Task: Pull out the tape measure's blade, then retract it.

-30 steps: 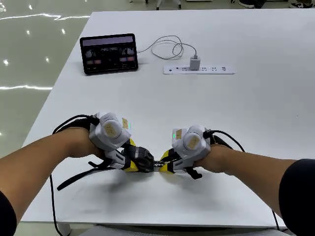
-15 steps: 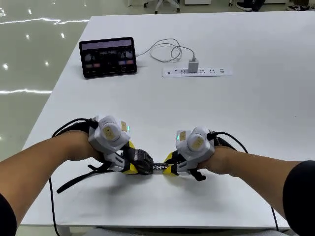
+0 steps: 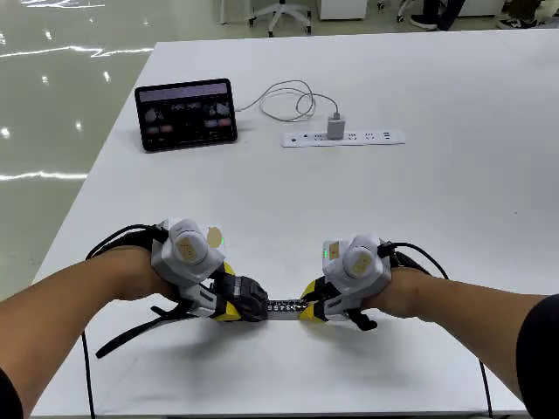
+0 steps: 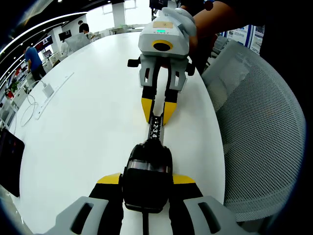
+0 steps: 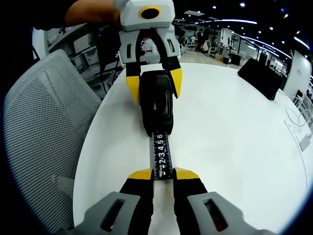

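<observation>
A black tape measure case rests near the front edge of the white table. My left gripper is shut on the case, its yellow-tipped jaws on either side. A short length of blade with black numbers runs from the case to my right gripper, which is shut on the blade's end. In the right gripper view the blade shows numbers up to 6, and the case lies beyond it. In the left gripper view the blade reaches the right gripper.
A dark tablet stands at the back left. A white power strip with a plugged charger and looped cable lies behind the grippers. A mesh office chair sits at the table's near edge. People stand far off.
The grippers have drawn apart, and more of the blade now shows between the case and the right gripper. The head camera has tilted a little.
</observation>
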`<state>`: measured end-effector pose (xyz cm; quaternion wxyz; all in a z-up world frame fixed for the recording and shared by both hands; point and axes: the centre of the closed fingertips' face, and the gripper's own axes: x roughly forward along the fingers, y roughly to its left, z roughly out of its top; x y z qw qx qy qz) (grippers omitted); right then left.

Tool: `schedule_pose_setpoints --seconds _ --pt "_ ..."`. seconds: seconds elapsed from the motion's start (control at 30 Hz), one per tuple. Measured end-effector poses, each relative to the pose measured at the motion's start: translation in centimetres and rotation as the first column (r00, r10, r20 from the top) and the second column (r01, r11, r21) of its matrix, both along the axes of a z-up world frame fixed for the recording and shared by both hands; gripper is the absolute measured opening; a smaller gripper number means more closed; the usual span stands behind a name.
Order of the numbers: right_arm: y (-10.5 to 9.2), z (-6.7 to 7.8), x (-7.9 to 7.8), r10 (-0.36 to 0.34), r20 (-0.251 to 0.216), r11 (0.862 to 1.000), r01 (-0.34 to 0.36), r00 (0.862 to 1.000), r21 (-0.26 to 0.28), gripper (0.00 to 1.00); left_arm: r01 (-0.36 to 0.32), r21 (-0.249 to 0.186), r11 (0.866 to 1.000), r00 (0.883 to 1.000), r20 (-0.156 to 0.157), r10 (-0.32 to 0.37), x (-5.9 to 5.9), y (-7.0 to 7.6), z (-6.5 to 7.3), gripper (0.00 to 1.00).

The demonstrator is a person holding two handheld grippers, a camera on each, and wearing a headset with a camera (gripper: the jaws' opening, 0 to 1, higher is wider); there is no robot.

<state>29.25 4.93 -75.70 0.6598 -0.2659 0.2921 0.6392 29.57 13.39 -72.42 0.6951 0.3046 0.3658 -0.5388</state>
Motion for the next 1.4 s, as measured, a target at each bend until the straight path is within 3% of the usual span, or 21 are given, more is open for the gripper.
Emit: schedule_pose_setpoints --seconds 0.7,1.13,1.17,1.2,1.4 --pt "-2.0 -0.1 0.2 -0.038 -0.021 0.999 0.038 0.999 0.001 0.1 -0.002 0.002 1.0 1.0 -0.001 0.002 0.0 0.0 0.0 0.32" --pt "-3.2 0.2 0.1 -0.03 -0.01 0.999 0.03 1.0 -0.013 0.1 -0.004 0.003 1.0 1.0 0.003 0.004 0.0 0.1 0.0 0.32" --pt "-3.4 0.2 0.1 -0.033 -0.01 0.999 0.033 0.999 -0.014 0.1 0.0 0.005 1.0 1.0 0.005 0.0 0.0 0.1 0.0 0.32" --pt "-3.5 0.2 0.1 -0.033 -0.009 0.999 0.032 0.999 -0.015 0.1 0.029 0.019 0.999 0.999 0.028 -0.03 0.0 0.1 0.0 0.31" --pt "-4.0 0.2 -0.1 -0.043 -0.008 0.999 0.043 0.999 -0.016 0.1 0.014 0.012 1.0 1.0 0.027 -0.014 0.0 0.1 0.0 0.31"
